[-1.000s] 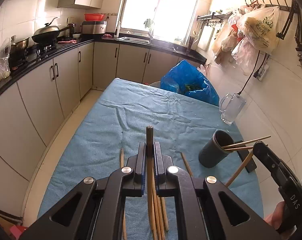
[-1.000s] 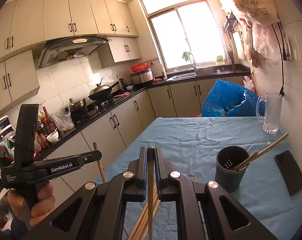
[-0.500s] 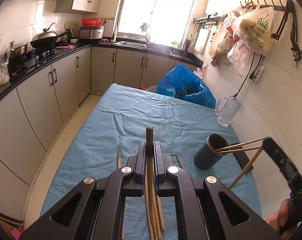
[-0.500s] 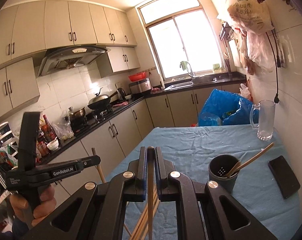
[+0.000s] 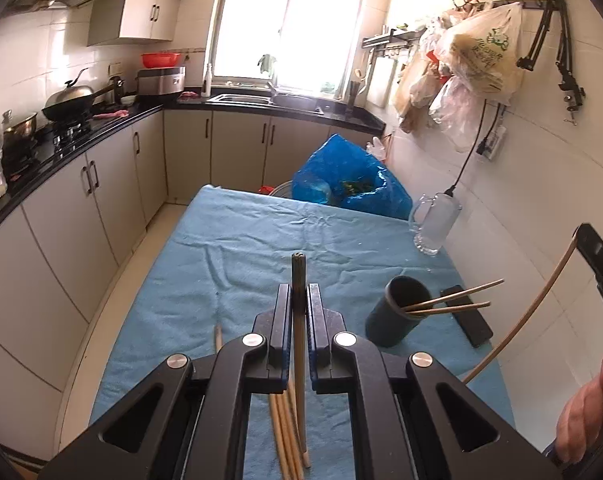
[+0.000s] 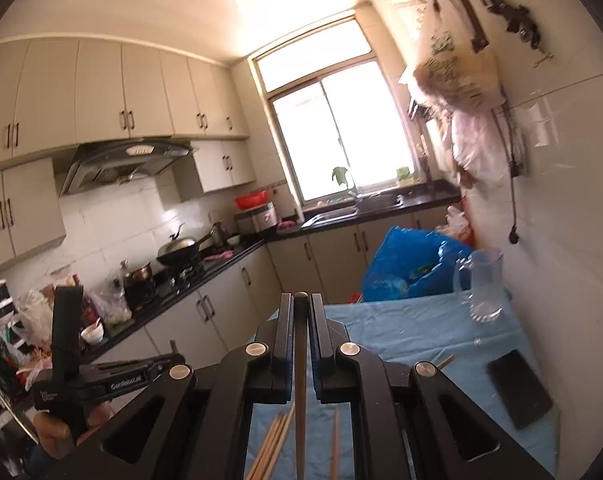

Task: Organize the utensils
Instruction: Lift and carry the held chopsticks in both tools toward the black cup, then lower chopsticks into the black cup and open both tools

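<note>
My left gripper [image 5: 299,289] is shut on a dark-tipped wooden chopstick [image 5: 299,320] that pokes up past its fingertips. It hangs above the blue tablecloth [image 5: 229,264], to the left of the dark cup-shaped holder [image 5: 395,314]. Two chopsticks [image 5: 453,300] lean out of that holder. My right gripper [image 6: 301,299] is shut on another chopstick [image 6: 300,364], which also shows at the right edge of the left wrist view [image 5: 521,320]. Several loose chopsticks [image 5: 285,432] lie on the cloth below. In the right wrist view the holder is hidden behind the gripper.
A black phone [image 6: 519,392] lies by the wall beside the holder. A glass mug [image 5: 435,224] and a blue plastic bag [image 5: 349,184] sit at the table's far end. Cabinets and a counter run along the left, and bags hang on the right wall.
Both grippers have lifted with their chopsticks still clamped. The right one rose and tilted upward, so the holder slid behind its body. Nothing was let go.
</note>
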A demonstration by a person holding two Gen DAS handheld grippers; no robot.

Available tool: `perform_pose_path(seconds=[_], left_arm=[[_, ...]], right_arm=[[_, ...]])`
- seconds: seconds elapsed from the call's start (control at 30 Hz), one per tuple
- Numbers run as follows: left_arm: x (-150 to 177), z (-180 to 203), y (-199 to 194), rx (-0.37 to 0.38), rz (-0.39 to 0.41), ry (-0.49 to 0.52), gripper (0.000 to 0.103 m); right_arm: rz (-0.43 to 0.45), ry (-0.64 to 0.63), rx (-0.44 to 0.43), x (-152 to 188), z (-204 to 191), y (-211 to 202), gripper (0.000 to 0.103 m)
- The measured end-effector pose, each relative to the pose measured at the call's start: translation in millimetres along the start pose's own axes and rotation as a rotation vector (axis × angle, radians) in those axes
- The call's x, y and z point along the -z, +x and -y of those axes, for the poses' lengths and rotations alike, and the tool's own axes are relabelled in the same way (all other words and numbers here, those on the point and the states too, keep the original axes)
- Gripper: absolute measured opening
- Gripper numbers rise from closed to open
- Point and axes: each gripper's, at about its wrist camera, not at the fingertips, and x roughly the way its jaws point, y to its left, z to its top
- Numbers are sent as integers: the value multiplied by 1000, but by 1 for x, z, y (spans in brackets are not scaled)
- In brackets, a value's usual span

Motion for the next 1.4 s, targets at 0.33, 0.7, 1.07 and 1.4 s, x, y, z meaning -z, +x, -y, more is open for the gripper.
perform_pose_path(seconds=[0.33, 0.7, 1.07, 1.4], left_arm=[[-37, 34, 9, 58, -1, 52, 6], [-91, 72, 34, 100, 6, 74, 6], [-125, 100, 79, 146, 8, 56, 6], [-127, 108, 126, 173, 1, 17, 6]], right_arm=[[73, 49, 12, -51, 29, -24, 8], [92, 105, 97, -104, 79, 8, 7], [-22, 161, 91, -107, 142, 92, 8], [-122, 199, 28, -80, 173, 149, 8]])
